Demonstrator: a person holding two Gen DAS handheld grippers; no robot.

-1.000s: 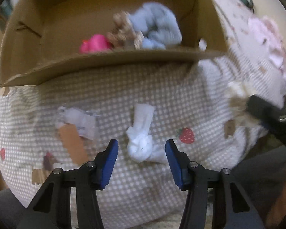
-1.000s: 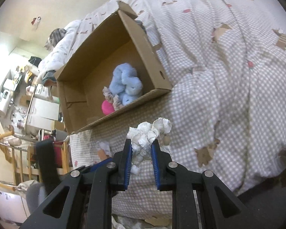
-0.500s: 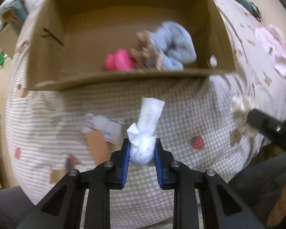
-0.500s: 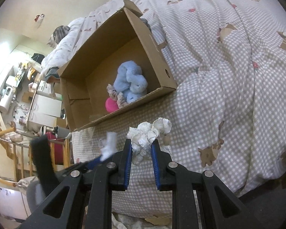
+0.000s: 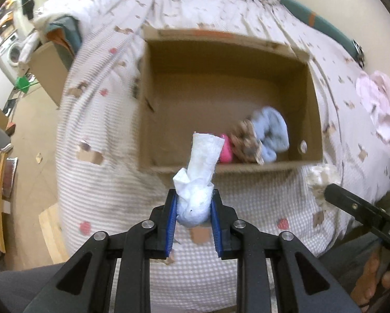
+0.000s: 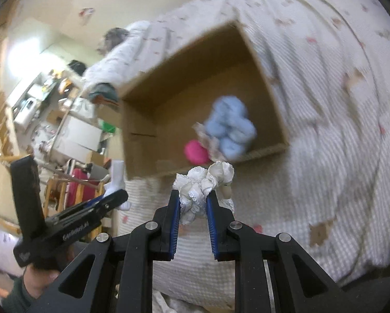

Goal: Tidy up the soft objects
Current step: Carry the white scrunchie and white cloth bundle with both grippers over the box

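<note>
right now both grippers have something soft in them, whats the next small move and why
Probably carry the left gripper forward over the near wall of the cardboard box and let go there. Its jaws pinch the knotted white sock, which hangs short of the box, where the other soft items already lie. The right gripper holds a white frilly scrunchie and could follow.

Left gripper: black two-finger frame with blue pads, pitched steeply downward, jaws closed on a white knotted sock whose free end stands up beyond the fingertips. Right gripper: same build, angled less steeply, jaws clamped on a white frilled sock. The person's left hand wraps the left gripper's handle (dark sleeve at the wrist). Each gripper appears at the edge of the other's view.
</note>
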